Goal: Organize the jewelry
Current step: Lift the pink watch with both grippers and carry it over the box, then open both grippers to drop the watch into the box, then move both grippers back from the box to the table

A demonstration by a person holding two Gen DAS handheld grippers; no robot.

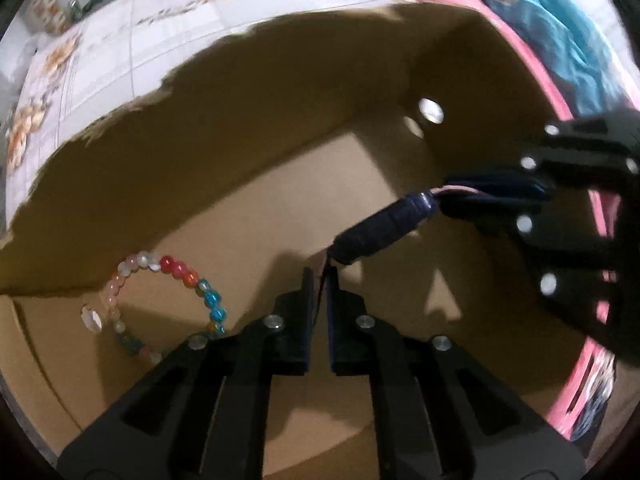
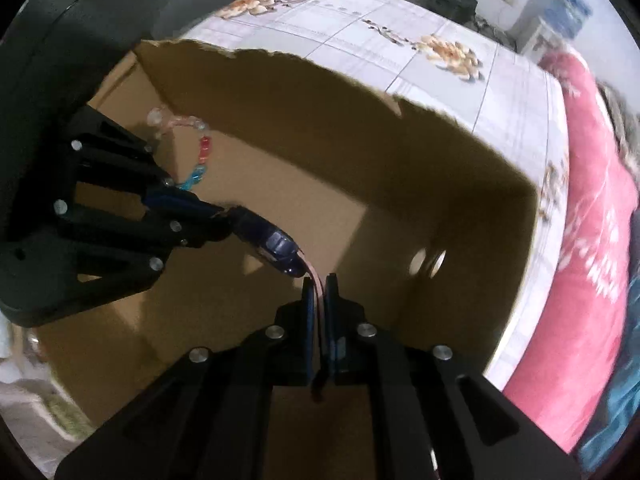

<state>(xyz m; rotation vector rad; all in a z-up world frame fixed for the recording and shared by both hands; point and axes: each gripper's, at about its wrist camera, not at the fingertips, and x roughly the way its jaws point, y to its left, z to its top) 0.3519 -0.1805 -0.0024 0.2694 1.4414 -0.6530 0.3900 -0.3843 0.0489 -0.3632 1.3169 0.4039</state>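
Both grippers are inside an open cardboard box and hold one dark blue watch between them above the box floor. My left gripper is shut on one strap end. My right gripper is shut on the other, pink-lined strap end; it shows from the side in the left wrist view. The watch also shows in the right wrist view. A bracelet of coloured beads lies on the box floor at the left, also seen in the right wrist view.
The box has torn upper edges and round holes in one wall. It stands on a floral tablecloth. A pink and blue bundle of cloth lies right of the box.
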